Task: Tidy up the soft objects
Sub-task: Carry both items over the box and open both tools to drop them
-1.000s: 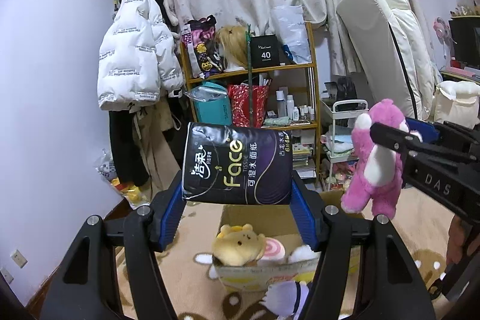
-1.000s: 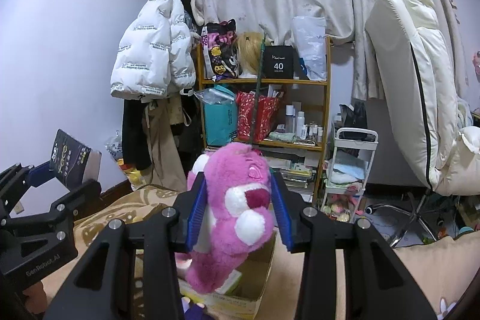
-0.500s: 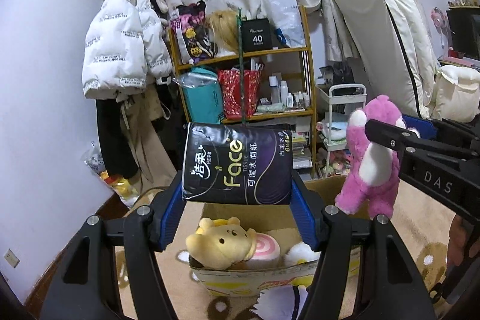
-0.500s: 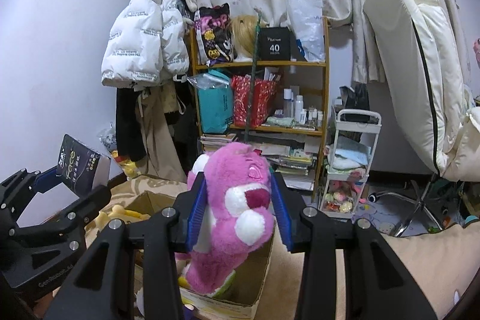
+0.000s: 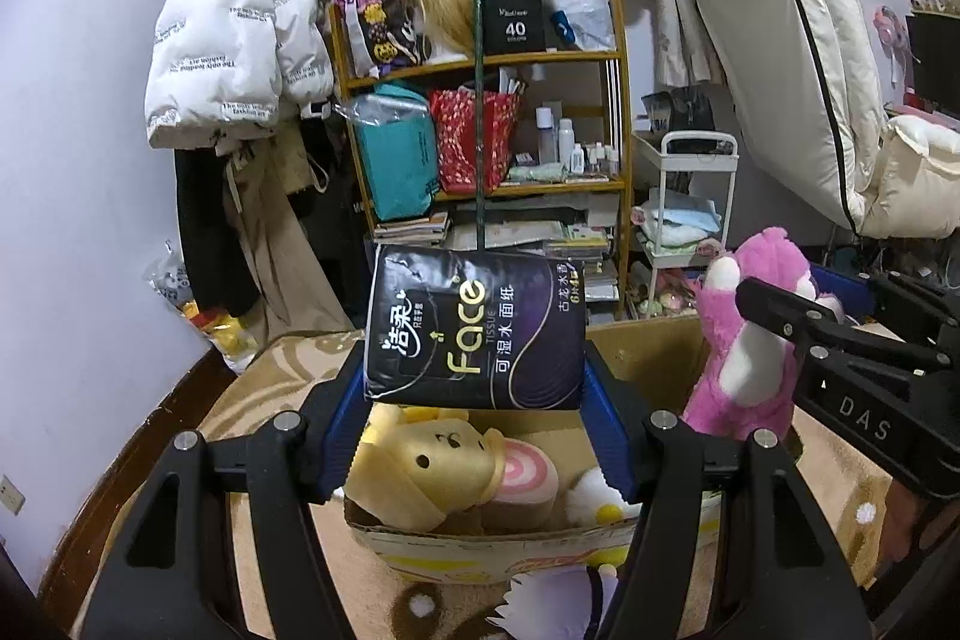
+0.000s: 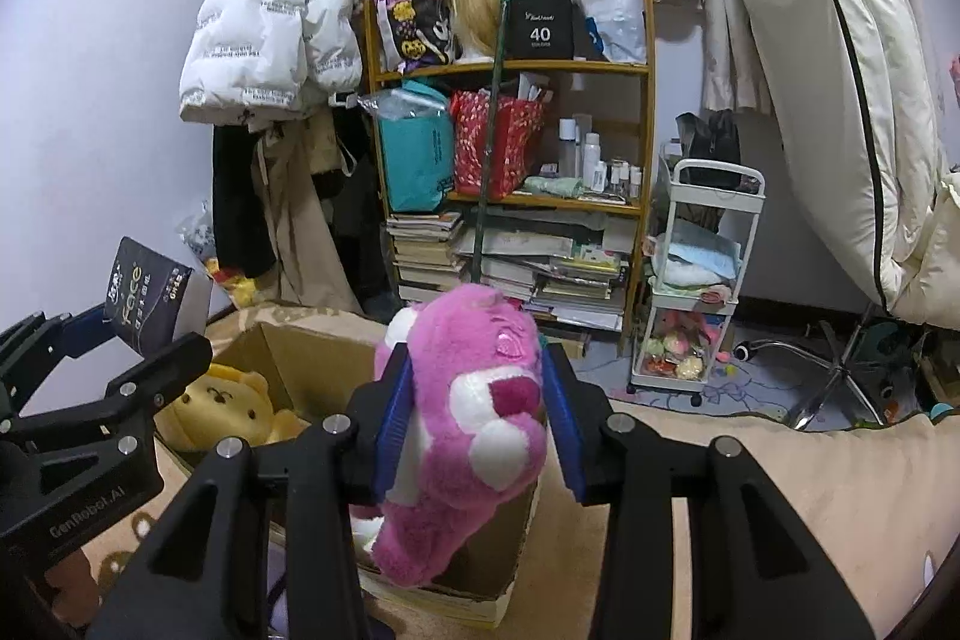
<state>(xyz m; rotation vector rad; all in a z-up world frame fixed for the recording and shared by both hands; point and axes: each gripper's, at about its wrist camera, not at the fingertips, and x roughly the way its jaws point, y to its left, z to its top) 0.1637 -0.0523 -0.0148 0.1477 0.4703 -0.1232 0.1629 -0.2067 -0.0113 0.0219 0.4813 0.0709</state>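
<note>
My left gripper [image 5: 474, 400] is shut on a black tissue pack [image 5: 474, 331] and holds it above the open cardboard box [image 5: 492, 544]. The box holds a yellow bear plush [image 5: 420, 466], a pink swirl roll plush [image 5: 528, 472] and a white plush. My right gripper [image 6: 474, 400] is shut on a pink bear plush [image 6: 474, 400] over the box's right side [image 6: 492, 538]. The pink bear also shows in the left wrist view [image 5: 744, 340], and the tissue pack in the right wrist view [image 6: 147, 289].
The box stands on a beige patterned blanket [image 6: 780, 466]. A purple-white plush [image 5: 558, 598] lies in front of the box. Behind are a cluttered wooden shelf [image 5: 492, 130], a white trolley [image 6: 696, 280], hanging coats [image 5: 234, 40] and a cream chair [image 6: 840, 70].
Both grippers have moved forward and down toward the box, which now looks larger and closer under them. Both holds are unchanged.
</note>
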